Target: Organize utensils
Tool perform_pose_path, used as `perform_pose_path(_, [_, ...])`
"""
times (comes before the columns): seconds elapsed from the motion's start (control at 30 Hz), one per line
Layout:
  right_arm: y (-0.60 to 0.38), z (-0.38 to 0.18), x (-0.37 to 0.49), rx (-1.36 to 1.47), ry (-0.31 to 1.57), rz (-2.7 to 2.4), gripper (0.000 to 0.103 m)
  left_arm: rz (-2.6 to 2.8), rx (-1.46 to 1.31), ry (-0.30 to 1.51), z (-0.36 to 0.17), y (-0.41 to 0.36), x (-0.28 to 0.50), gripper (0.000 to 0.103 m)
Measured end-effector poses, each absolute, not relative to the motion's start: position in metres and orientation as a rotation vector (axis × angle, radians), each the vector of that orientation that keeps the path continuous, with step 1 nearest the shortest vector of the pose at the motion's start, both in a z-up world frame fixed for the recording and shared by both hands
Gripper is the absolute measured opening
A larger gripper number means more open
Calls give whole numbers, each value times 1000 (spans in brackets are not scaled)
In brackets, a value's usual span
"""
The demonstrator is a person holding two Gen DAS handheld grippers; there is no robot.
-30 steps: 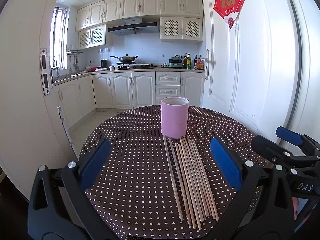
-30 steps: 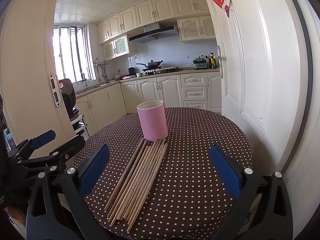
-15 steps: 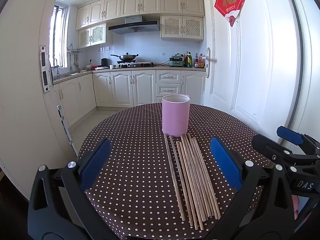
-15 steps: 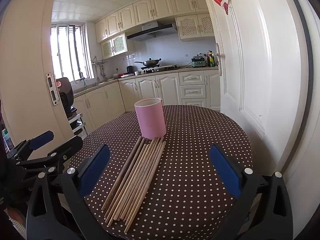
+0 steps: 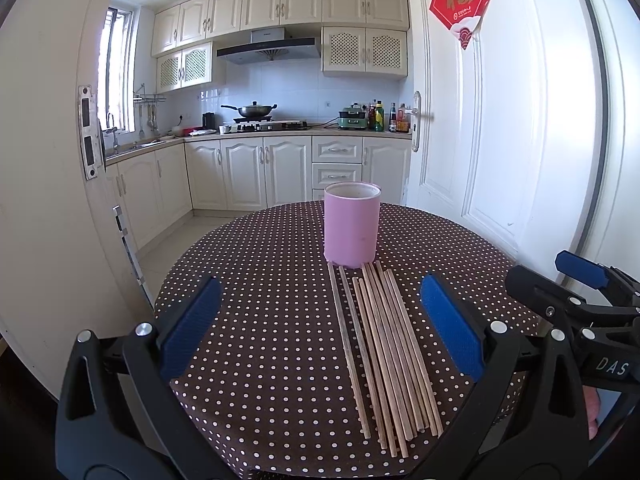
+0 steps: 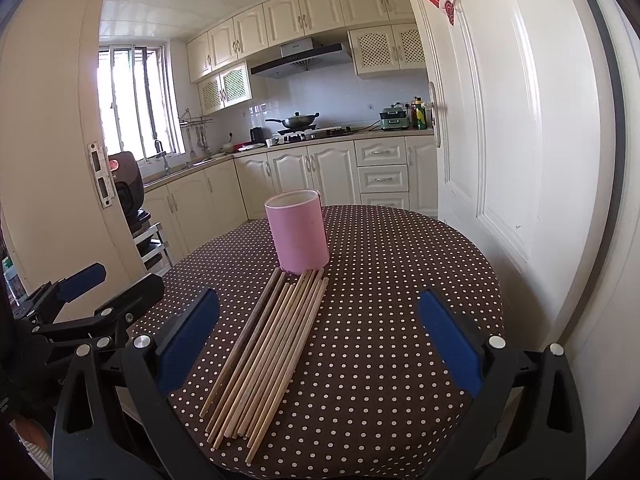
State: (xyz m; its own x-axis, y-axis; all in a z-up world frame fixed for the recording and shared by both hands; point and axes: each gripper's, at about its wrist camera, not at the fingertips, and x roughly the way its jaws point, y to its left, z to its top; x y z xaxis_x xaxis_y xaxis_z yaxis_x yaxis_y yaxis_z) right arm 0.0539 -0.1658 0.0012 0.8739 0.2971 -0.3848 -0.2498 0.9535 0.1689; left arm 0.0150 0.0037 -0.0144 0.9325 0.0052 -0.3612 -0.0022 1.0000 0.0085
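Note:
Several wooden chopsticks point(image 5: 380, 344) lie side by side on the round polka-dot table point(image 5: 260, 300), their far ends near an upright, empty-looking pink cup point(image 5: 352, 224). My left gripper point(image 5: 320, 328) is open and empty, held above the table's near edge, left of the chopsticks. The chopsticks point(image 6: 272, 344) and the cup point(image 6: 298, 236) also show in the right wrist view. My right gripper point(image 6: 316, 332) is open and empty, above the near ends of the chopsticks.
A white door point(image 5: 500, 140) stands close on the right of the table. A door frame point(image 5: 48, 160) is on the left. Kitchen cabinets point(image 5: 260, 176) and a stove with a wok point(image 5: 256, 111) are behind.
Both grippers have shifted slightly, so the cup and chopsticks sit a little differently in the views. Both stay open and empty.

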Motion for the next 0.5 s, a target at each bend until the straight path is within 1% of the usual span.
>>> perform_pose_path(0.5, [-166,-3,58,124,442,283,96,4,-1,381,-16,6,20,97])
